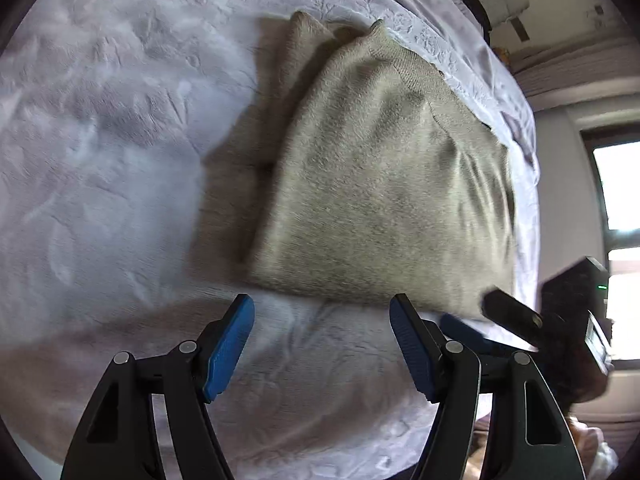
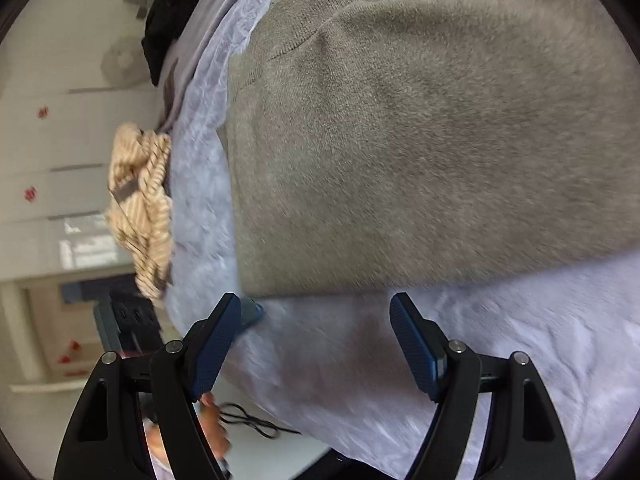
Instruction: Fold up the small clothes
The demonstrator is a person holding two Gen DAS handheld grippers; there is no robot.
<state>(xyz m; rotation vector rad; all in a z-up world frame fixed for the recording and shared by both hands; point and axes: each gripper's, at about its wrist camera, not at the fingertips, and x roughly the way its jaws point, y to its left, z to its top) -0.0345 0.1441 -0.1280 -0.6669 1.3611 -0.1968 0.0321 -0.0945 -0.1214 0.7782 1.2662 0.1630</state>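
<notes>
A grey-brown knit garment (image 1: 372, 184) lies folded on the pale lilac bedspread (image 1: 100, 140). Its near folded edge runs just beyond my fingertips. My left gripper (image 1: 322, 312) is open and empty, a little short of that edge. In the right wrist view the same garment (image 2: 420, 140) fills the upper part, and my right gripper (image 2: 316, 312) is open and empty just short of its near edge. The right gripper's body also shows at the right of the left wrist view (image 1: 516, 316), beside the garment's corner.
A beige striped knit item (image 2: 140, 204) hangs at the bed's edge on the left of the right wrist view. Dark clothes (image 2: 168, 12) lie further back. A black cable (image 2: 256, 424) lies on the floor below. A window (image 1: 620, 208) is beyond the bed.
</notes>
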